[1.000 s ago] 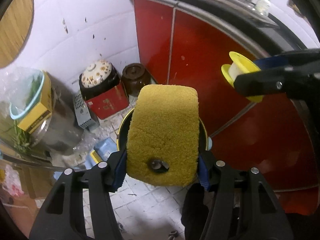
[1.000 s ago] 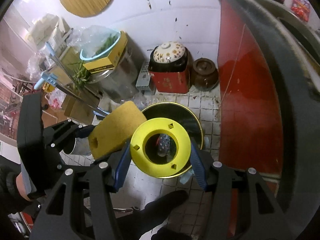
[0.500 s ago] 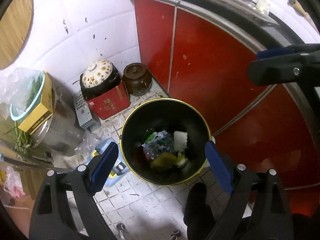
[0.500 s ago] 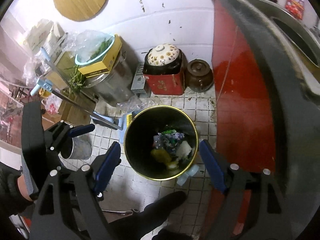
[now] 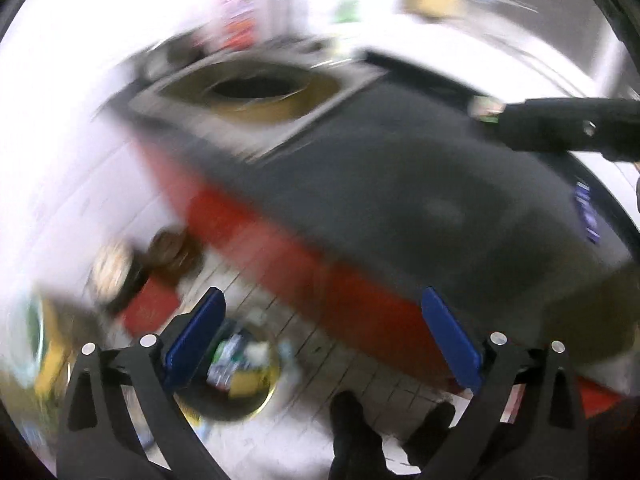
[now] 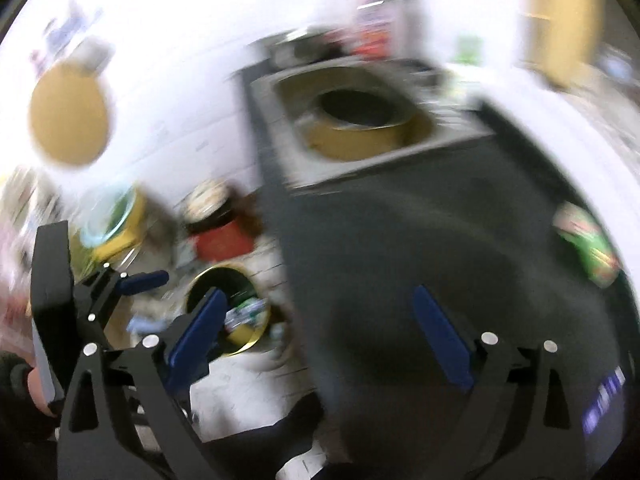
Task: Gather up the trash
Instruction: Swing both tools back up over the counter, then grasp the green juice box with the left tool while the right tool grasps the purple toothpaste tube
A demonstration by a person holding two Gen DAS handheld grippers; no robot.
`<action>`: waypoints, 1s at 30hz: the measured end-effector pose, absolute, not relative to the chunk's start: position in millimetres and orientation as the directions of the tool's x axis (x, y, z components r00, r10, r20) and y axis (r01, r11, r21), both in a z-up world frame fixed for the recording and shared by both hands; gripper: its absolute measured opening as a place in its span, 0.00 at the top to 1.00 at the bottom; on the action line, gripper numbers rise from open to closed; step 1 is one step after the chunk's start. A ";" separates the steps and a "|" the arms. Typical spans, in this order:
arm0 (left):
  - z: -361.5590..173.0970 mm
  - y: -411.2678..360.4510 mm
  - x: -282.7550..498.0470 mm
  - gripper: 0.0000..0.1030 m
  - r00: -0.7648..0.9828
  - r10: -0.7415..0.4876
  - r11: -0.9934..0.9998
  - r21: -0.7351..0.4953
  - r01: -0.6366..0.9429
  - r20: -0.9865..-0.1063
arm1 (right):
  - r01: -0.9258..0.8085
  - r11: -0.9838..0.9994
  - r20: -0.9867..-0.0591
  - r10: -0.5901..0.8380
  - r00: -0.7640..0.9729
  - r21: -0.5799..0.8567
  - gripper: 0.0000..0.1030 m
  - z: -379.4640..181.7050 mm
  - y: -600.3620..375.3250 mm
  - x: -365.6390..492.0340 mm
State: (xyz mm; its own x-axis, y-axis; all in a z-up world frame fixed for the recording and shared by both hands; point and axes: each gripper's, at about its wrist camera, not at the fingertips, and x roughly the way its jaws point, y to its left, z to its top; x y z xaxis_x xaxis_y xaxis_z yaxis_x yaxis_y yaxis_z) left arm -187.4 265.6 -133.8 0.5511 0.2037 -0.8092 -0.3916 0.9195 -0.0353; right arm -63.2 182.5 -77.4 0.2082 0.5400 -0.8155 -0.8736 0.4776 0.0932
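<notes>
Both loads are now dropped into the bin (image 5: 224,376) at lower left. Left tongs (image 5: 320,336) and right tongs (image 6: 320,332), jaws just opened, are seen released and empty, swung toward the tabletop (image 5: 420,184); more trash is judged next.

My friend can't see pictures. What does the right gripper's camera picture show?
A blurry picture: the right gripper is open and empty above a dark countertop. Down on the tiled floor sits a black trash bin with rubbish inside. The left gripper is at the left edge, and a green packet lies on the countertop at the right.
</notes>
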 end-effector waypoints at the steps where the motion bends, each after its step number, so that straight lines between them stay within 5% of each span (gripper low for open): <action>1: -127.3 253.3 -173.0 0.07 0.570 0.184 0.939 -0.028 -0.343 -0.801 | -0.851 0.517 -0.809 0.536 0.241 0.089 0.11 -71.0 164.0 -54.8; 7: -88.3 154.6 -82.9 0.07 0.640 0.034 0.999 0.015 -0.035 -0.768 | -0.576 0.815 -0.777 0.401 0.485 0.061 0.11 -37.4 7.8 -3.8; 14: -66.7 65.4 -32.5 0.07 0.633 -0.075 0.990 0.016 0.137 -0.771 | -0.268 0.958 -0.787 0.240 0.569 0.099 0.11 -39.0 -134.3 5.5; 30: -71.6 26.8 5.7 0.07 0.627 -0.089 0.957 0.109 0.271 -0.774 | -0.202 0.972 -0.803 0.216 0.555 0.122 0.11 -53.3 -177.2 18.5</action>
State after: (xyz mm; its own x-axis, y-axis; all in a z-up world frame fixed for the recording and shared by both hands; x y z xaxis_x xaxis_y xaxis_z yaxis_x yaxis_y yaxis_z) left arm 5.7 26.8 -71.6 0.6270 -0.0892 -0.7739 0.2705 0.9565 0.1090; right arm 18.5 -177.2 -53.3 0.5548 0.2162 -0.8034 -0.2024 0.9717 0.1217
